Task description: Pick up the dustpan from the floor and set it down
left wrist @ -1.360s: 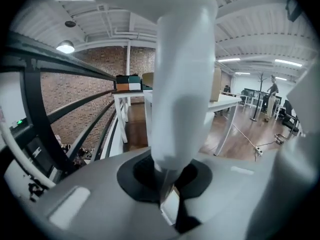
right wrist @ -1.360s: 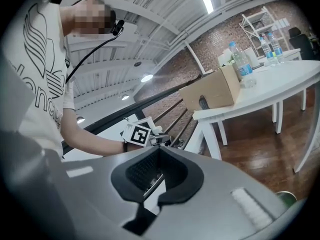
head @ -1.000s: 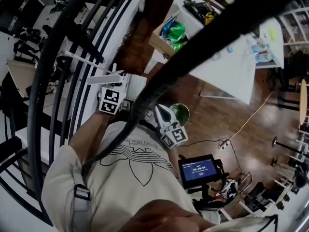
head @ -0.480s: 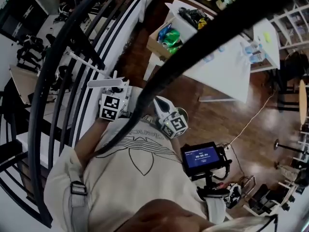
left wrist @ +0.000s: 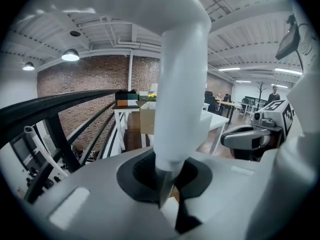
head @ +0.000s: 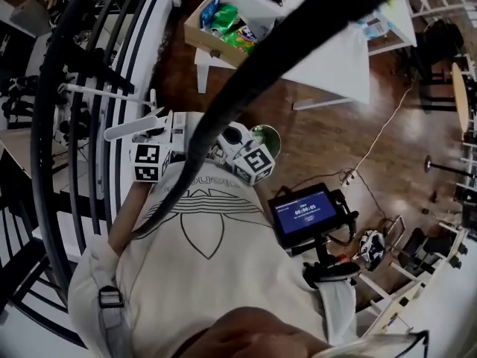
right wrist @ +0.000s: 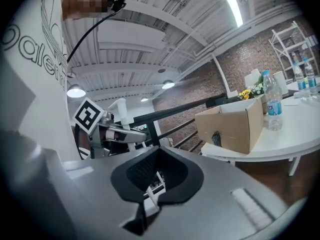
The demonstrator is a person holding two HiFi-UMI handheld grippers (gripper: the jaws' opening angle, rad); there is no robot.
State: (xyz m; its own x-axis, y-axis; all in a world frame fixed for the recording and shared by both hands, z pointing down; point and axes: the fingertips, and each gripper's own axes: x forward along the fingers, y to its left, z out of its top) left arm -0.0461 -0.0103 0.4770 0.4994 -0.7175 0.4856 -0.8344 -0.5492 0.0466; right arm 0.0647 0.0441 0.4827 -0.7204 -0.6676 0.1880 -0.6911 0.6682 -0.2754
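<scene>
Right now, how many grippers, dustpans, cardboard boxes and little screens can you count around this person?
Grippers: 2, the left gripper and the right gripper
Dustpan: 1
Cardboard box: 1
Screen: 1
Total: 5

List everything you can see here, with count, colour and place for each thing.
white plastic dustpan: one, white, handle clamped in left gripper
white rectangular table: one, white, ahead of the person
brown cardboard box: one, brown, on the table
clear plastic water bottle: one, clear, beside the box
black metal railing: one, black, at person's left
green round container: one, green, beyond right gripper
black screen device: one, black, at person's front
left gripper: one, grey, shut on dustpan handle
right gripper: one, grey, jaws together, empty
</scene>
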